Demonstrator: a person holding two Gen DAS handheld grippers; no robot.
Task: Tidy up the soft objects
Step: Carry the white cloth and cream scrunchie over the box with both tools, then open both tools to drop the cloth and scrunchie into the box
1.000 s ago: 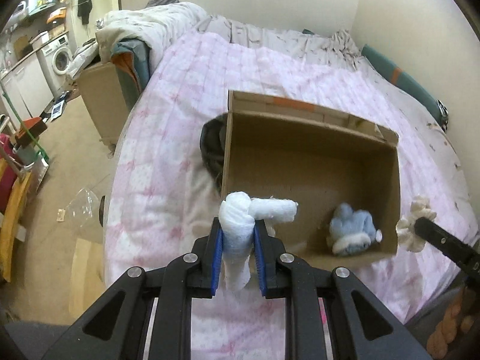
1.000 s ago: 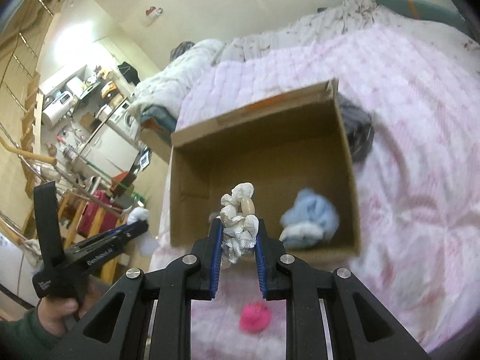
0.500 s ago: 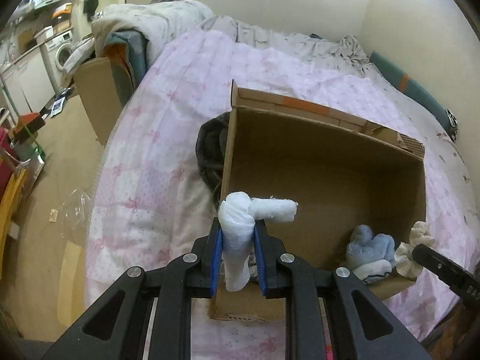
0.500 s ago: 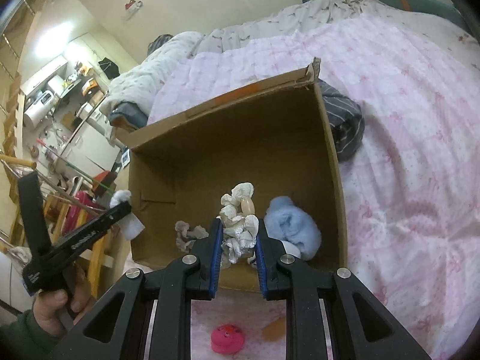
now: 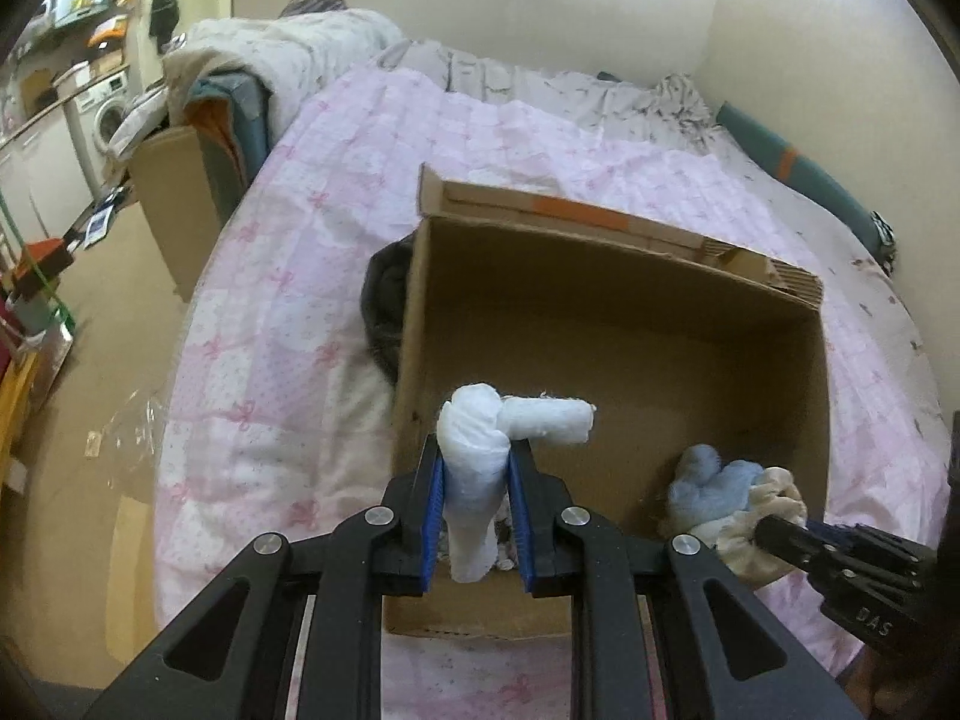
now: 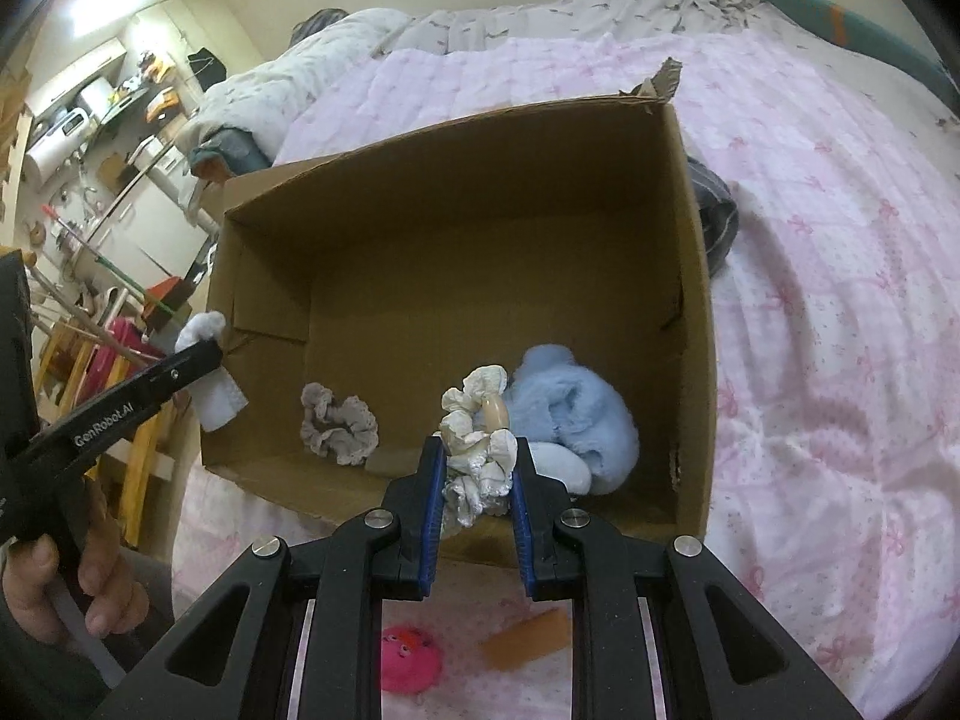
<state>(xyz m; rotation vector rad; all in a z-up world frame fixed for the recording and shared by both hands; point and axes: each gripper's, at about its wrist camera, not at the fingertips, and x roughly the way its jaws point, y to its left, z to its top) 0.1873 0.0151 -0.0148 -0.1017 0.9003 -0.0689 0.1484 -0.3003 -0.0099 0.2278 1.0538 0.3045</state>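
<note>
An open cardboard box (image 5: 612, 300) (image 6: 456, 192) lies on a pink quilted bed. My left gripper (image 5: 477, 480) is shut on a white rolled sock (image 5: 480, 450), held over the box's near left corner; the sock also shows in the right wrist view (image 6: 210, 372). My right gripper (image 6: 478, 468) is shut on a cream scrunchie (image 6: 477, 414) with a bead, held over the box's near edge; it also shows in the left wrist view (image 5: 762, 510). Inside the box lie a light blue fluffy sock (image 6: 576, 414) (image 5: 708, 480) and a grey scrunchie (image 6: 339, 426).
A dark garment (image 5: 387, 306) (image 6: 714, 222) lies against the box's outer side. A pink plush toy (image 6: 411, 657) and an orange-brown flat piece (image 6: 528, 636) lie on the quilt (image 5: 288, 330) before the box. Floor, furniture and a washing machine (image 5: 105, 114) are at the left.
Both grippers have moved forward toward the box with their loads. The box now fills more of each view, and the grey scrunchie inside has come into sight.
</note>
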